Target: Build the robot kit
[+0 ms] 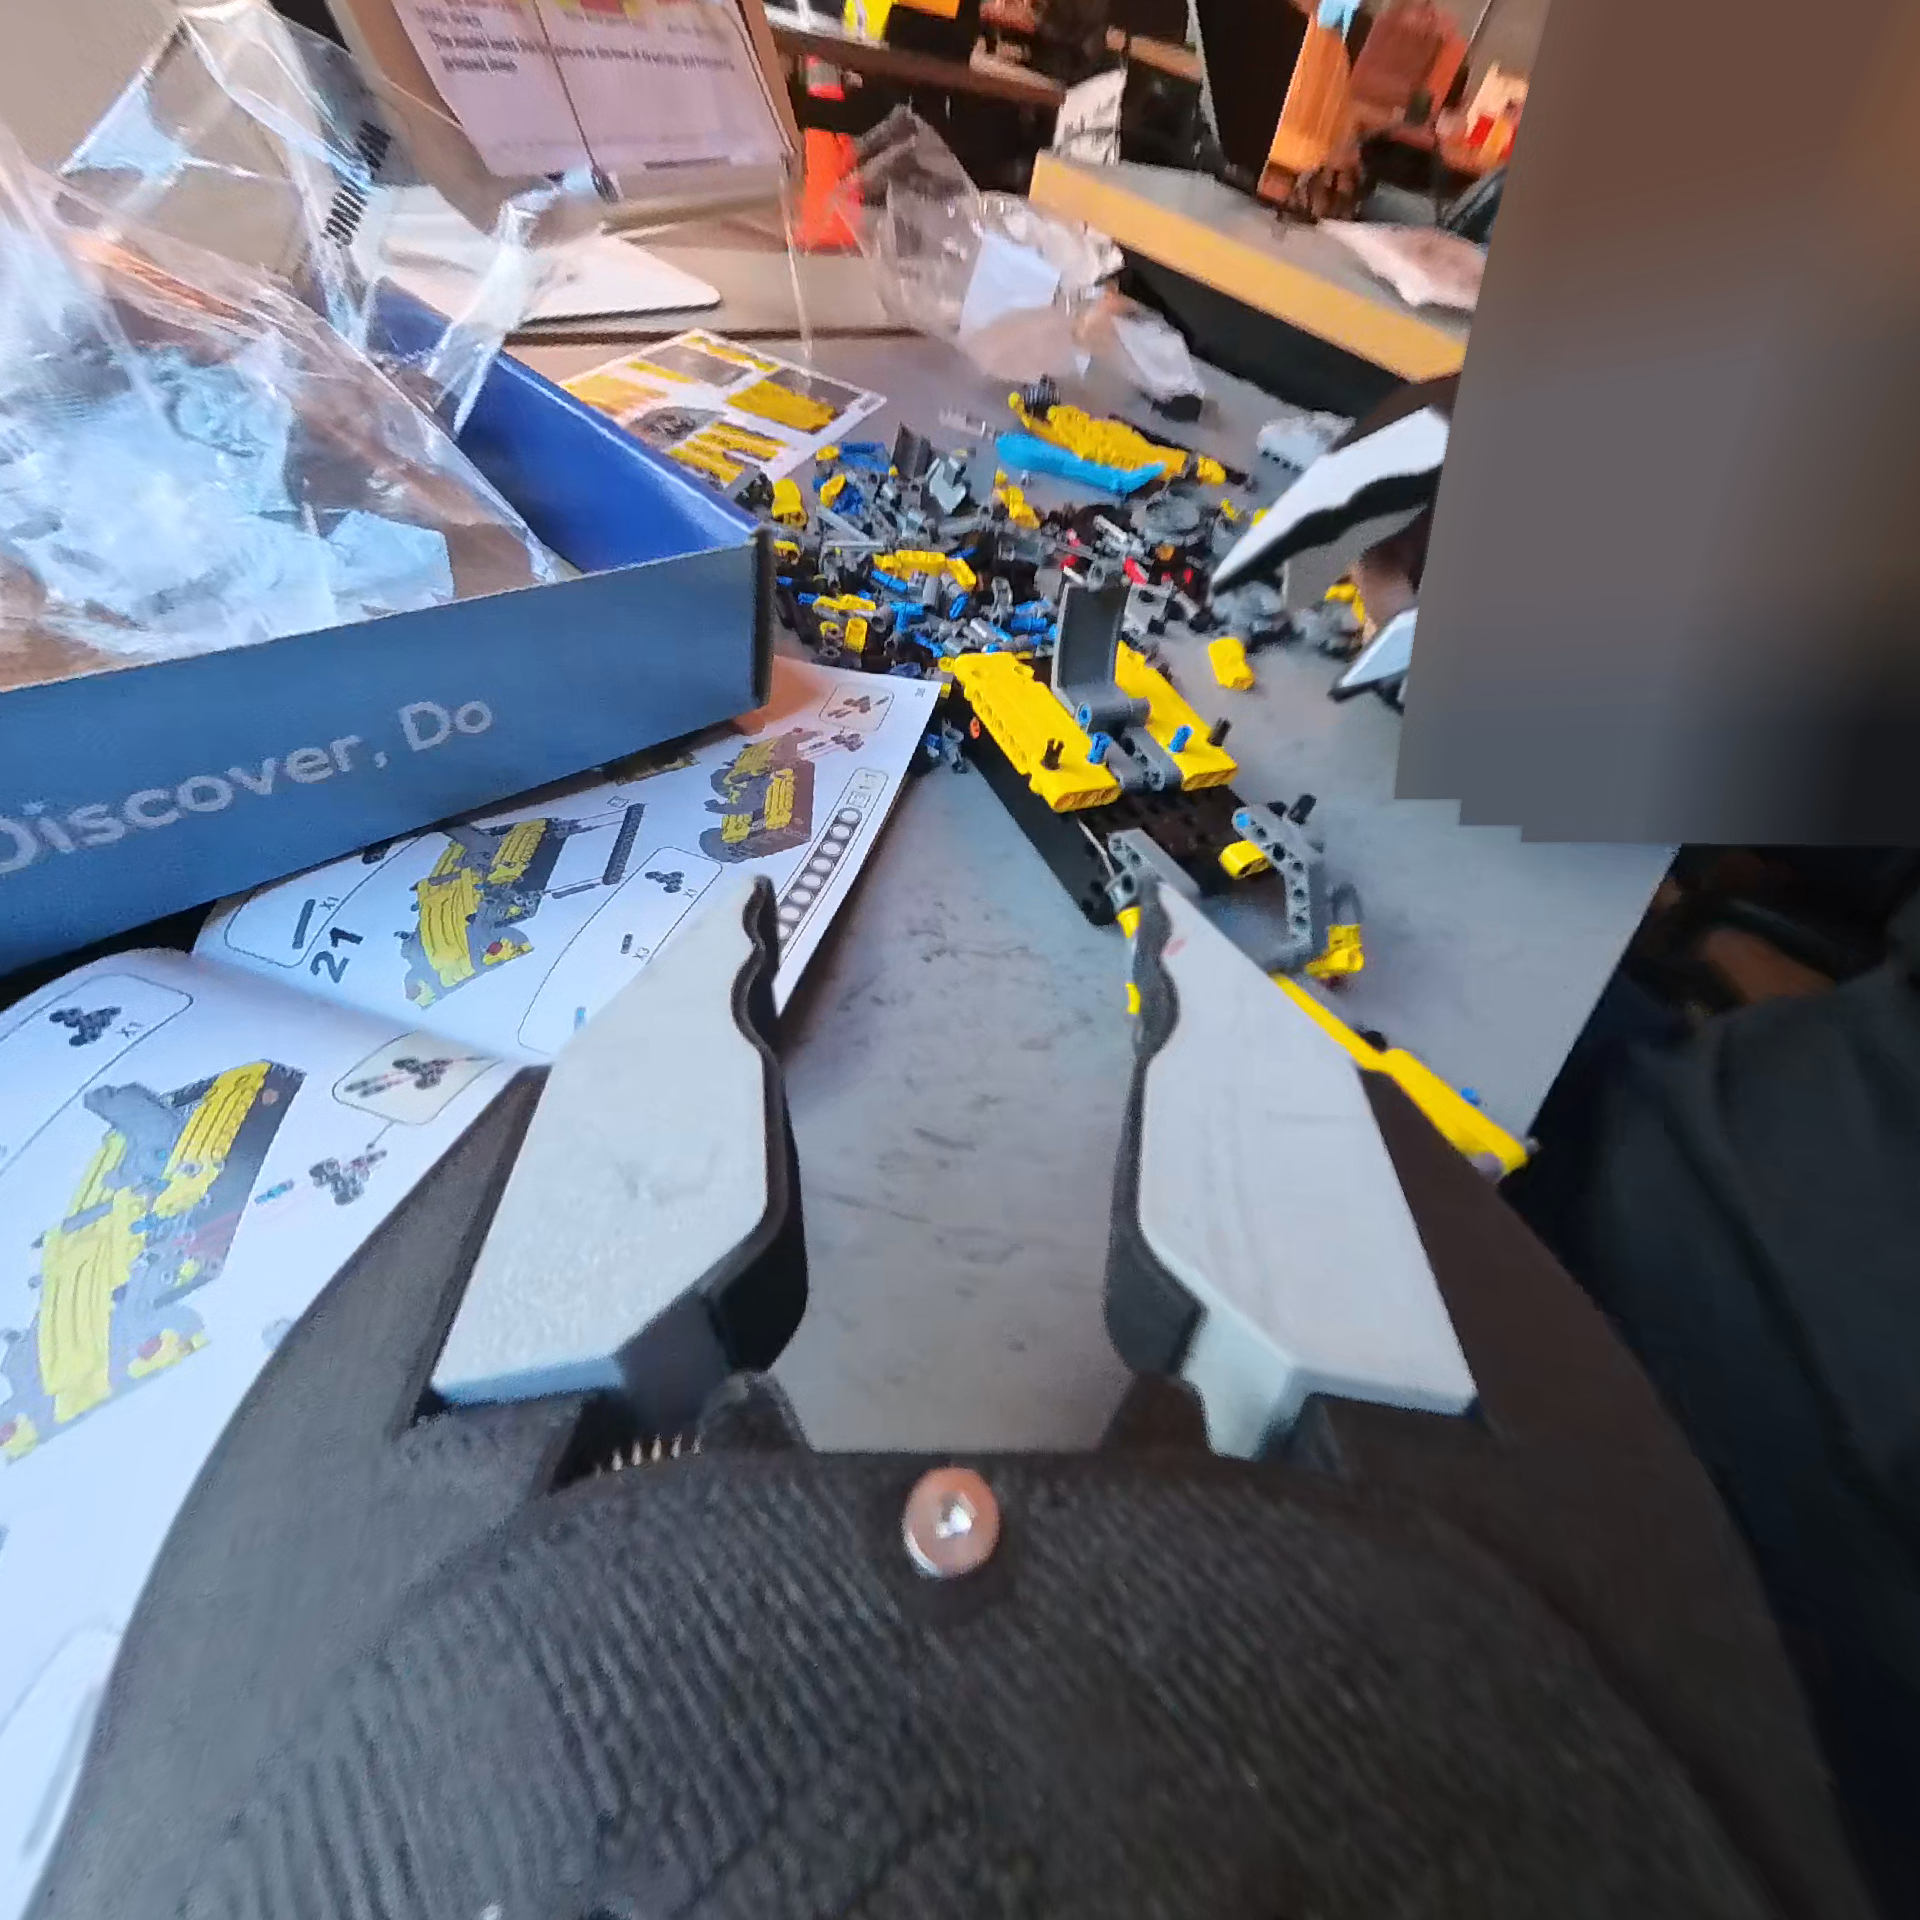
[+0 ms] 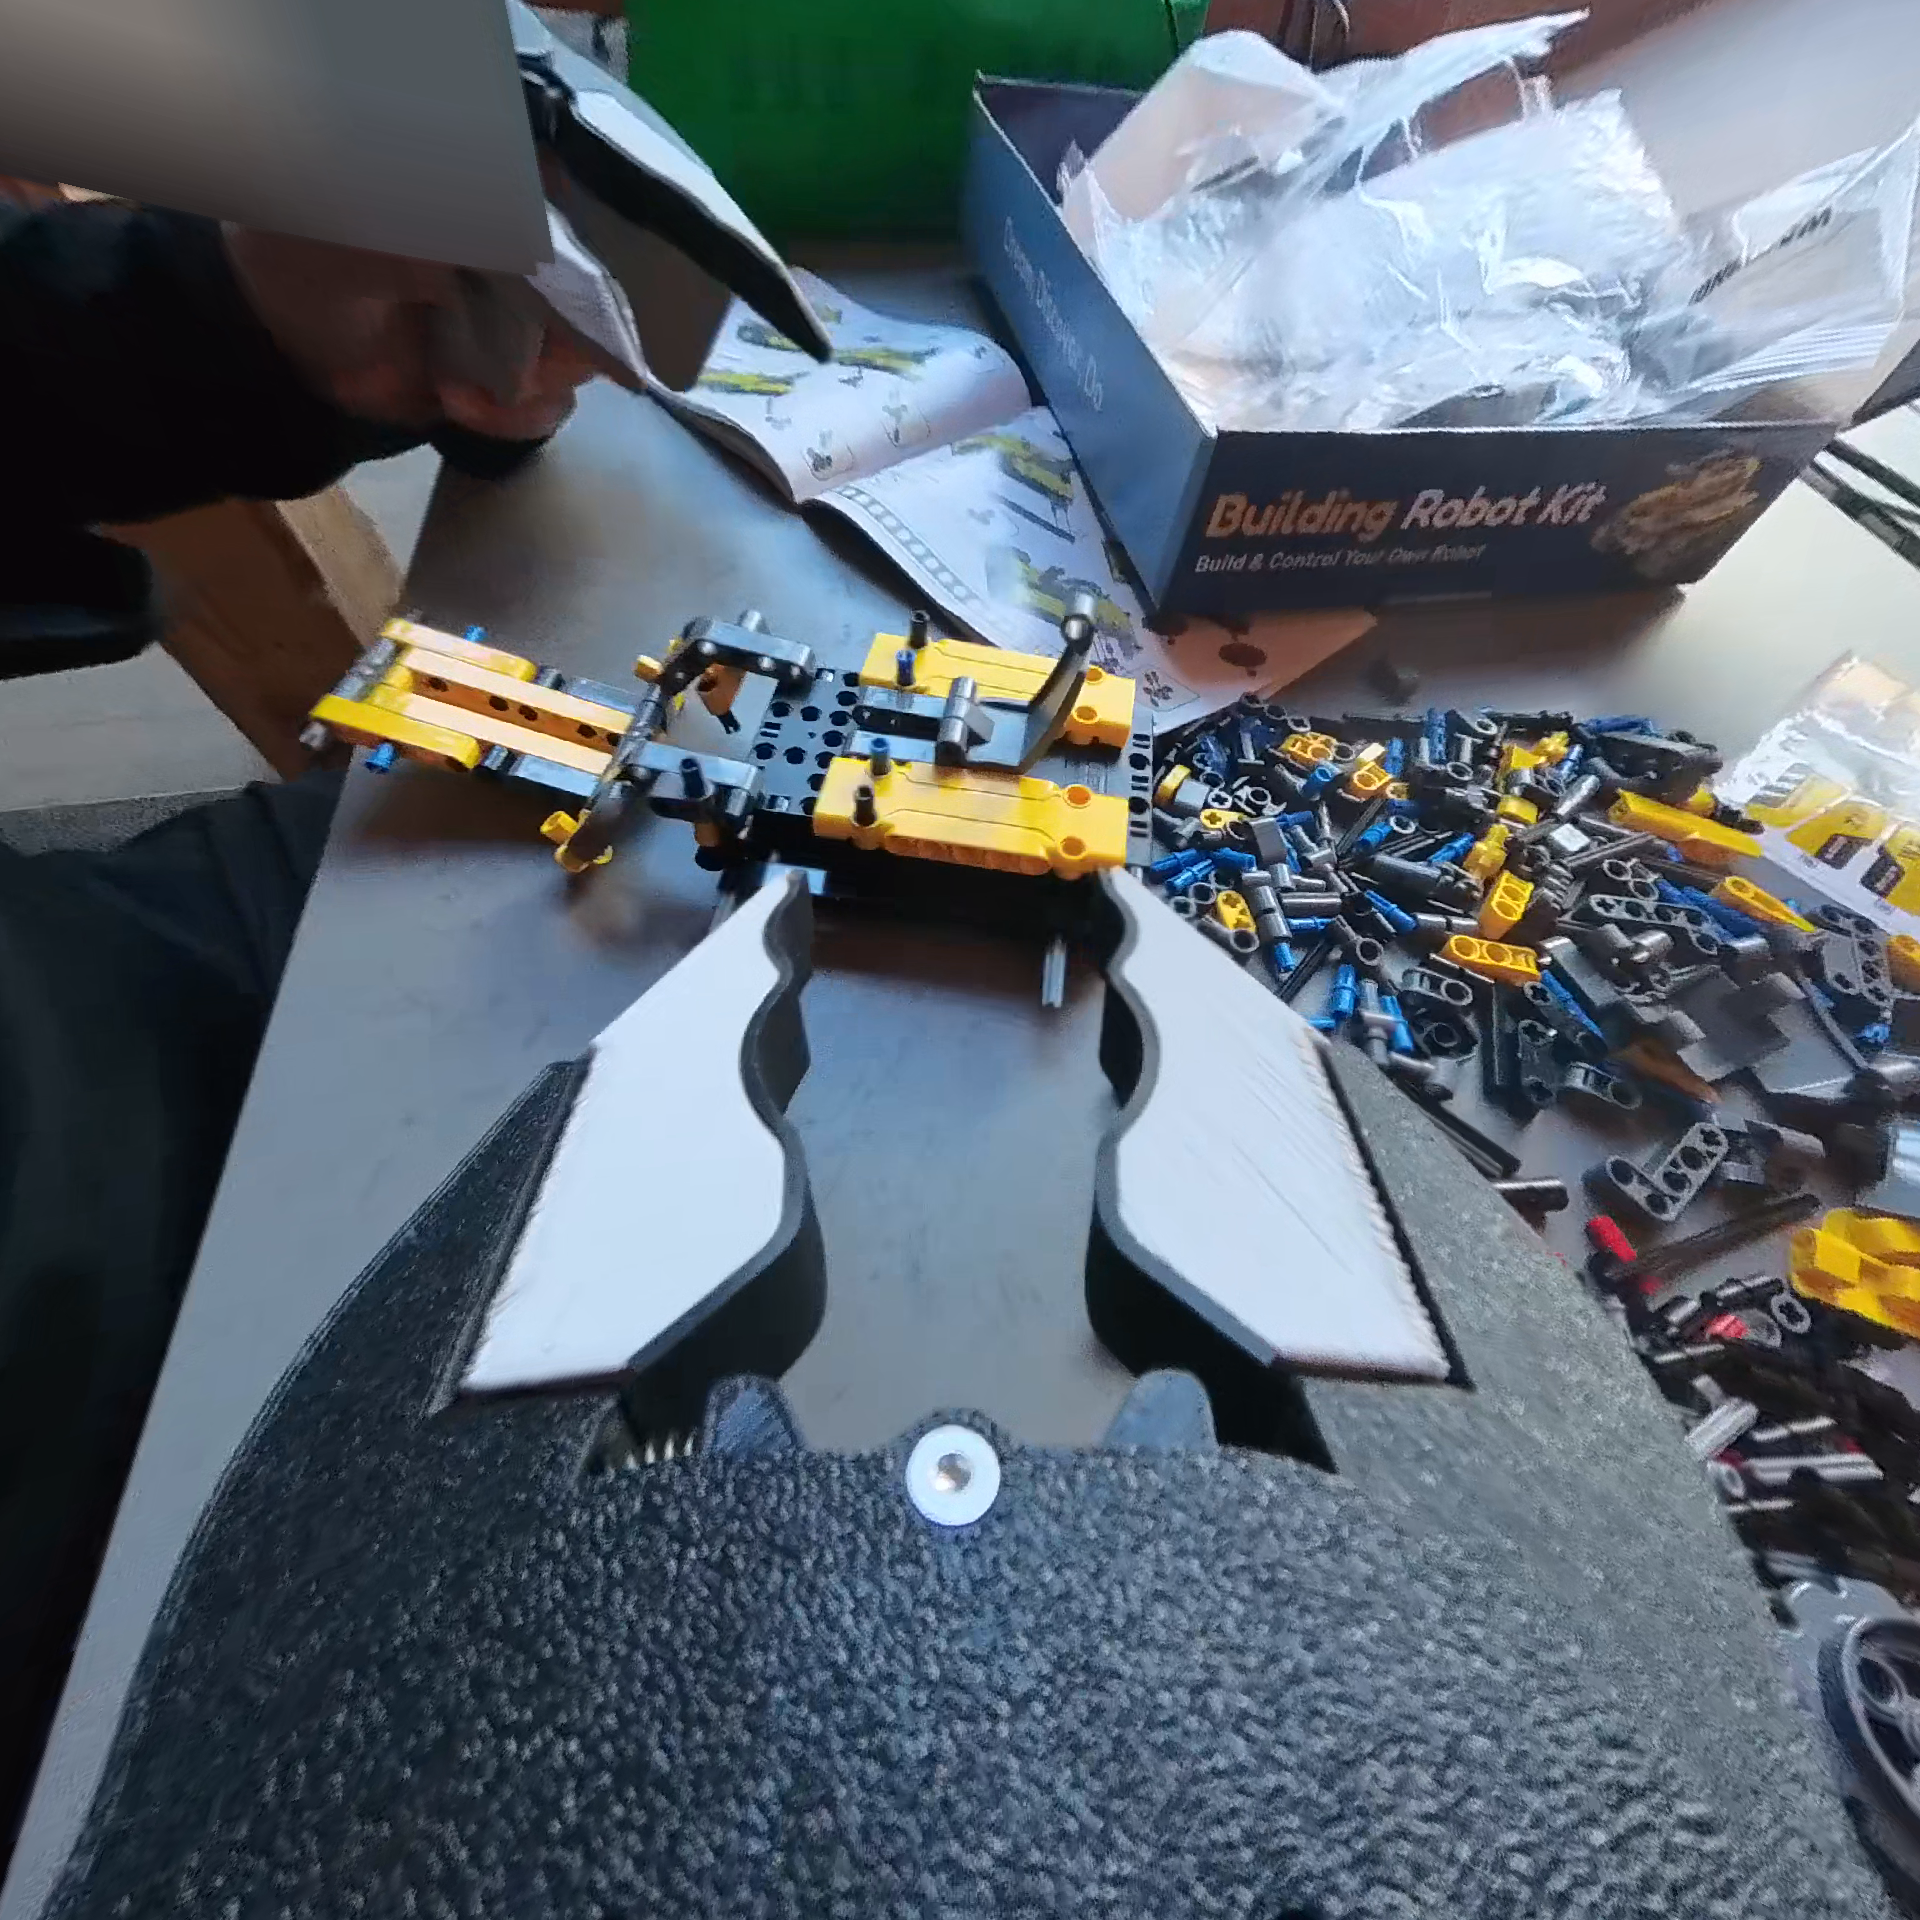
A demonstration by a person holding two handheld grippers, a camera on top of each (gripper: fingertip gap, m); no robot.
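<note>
A part-built yellow, black and grey brick model (image 2: 790,743) lies on the grey table (image 2: 935,1143); it also shows in the left wrist view (image 1: 1122,758). My right gripper (image 2: 951,894) is open and empty, its fingertips just short of the model's near edge. My left gripper (image 1: 951,914) is open and empty above bare table, its right fingertip close to the model's grey end. An open instruction booklet (image 1: 436,966) lies left of the left gripper. The left gripper also shows far off in the right wrist view (image 2: 727,301), and the right gripper in the left wrist view (image 1: 1340,499).
A heap of loose blue, yellow, grey and black pieces (image 2: 1558,914) lies right of the model, also seen in the left wrist view (image 1: 987,561). A blue kit box (image 1: 395,717) holds crumpled clear bags (image 2: 1455,239). A black wheel (image 2: 1870,1714) sits at the right. A dark sleeve (image 2: 125,364) is at the left.
</note>
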